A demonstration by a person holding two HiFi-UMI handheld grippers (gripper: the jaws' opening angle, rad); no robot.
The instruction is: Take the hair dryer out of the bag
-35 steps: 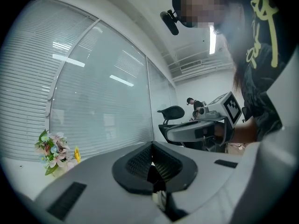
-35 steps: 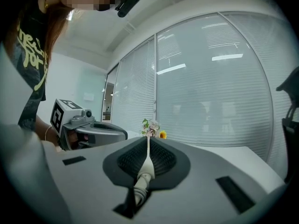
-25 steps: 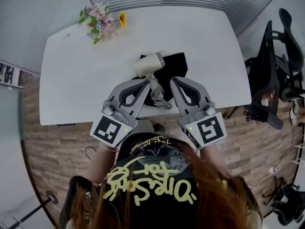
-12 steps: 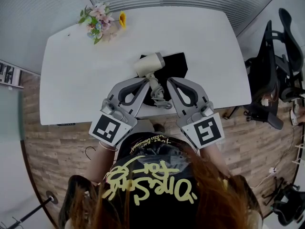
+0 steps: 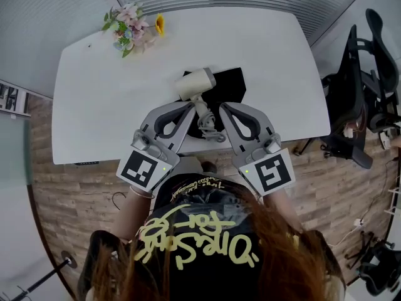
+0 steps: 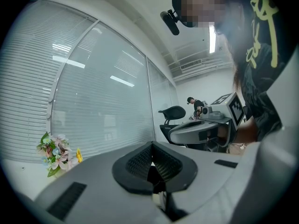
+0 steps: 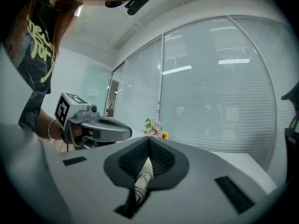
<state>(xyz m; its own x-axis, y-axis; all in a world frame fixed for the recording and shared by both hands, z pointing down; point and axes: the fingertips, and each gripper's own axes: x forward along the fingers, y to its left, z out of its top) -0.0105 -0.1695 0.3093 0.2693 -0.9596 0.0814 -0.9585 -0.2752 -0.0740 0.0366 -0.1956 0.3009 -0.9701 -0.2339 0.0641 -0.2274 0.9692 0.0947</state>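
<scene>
nothing's budged | left gripper [image 5: 194, 107] pinched on bag [image 5: 229, 83], likely pinning it | right gripper [image 5: 220, 108] clamps hair dryer [image 5: 195, 83] cord [image 7: 142, 178] for pulling

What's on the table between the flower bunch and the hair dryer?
Nothing. In the head view, only bare white tabletop separates the pink and yellow flower bunch from the cream plastic hair dryer.

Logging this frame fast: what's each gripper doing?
Left gripper: closed, nothing clearly held.
Right gripper: closed; hair dryer cord shows below, no grip evident.
</scene>
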